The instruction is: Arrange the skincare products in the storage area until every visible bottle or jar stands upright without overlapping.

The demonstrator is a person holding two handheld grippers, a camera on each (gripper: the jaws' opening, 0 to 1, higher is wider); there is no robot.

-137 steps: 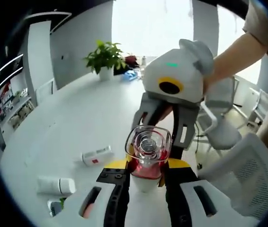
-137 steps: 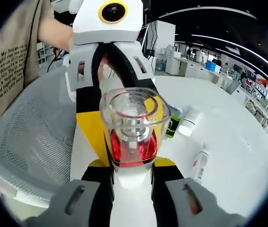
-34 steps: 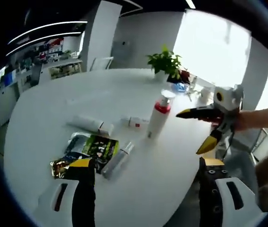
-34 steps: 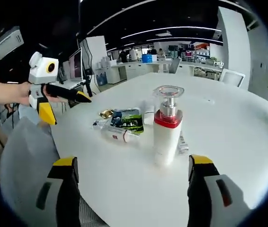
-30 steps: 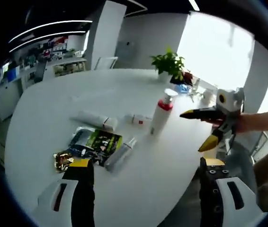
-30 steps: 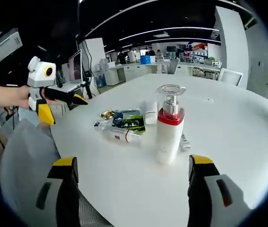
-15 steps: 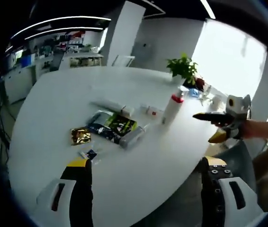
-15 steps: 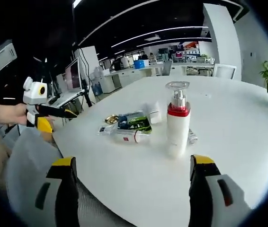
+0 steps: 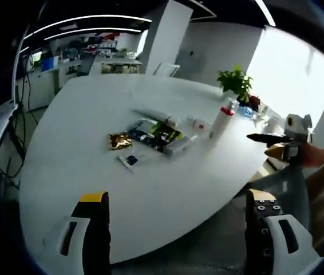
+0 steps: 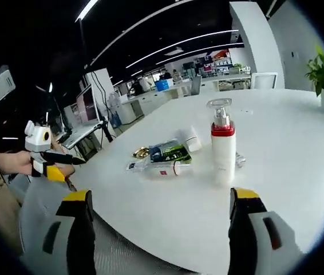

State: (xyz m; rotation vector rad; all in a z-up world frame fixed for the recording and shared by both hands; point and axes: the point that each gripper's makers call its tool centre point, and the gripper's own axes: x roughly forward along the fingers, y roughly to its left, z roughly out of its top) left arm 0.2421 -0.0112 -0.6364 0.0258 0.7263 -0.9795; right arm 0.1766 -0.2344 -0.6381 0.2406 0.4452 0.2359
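Upright pump bottle (image 10: 223,144) beside flat sachets (image 10: 169,153) on table (image 10: 282,172); both grippers' fingers wide apart, empty.

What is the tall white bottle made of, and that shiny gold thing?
The pump bottle looks like smooth white plastic with a red collar and a clear, see-through cap. The gold packet is probably foil: crinkled, with glinting highlights.
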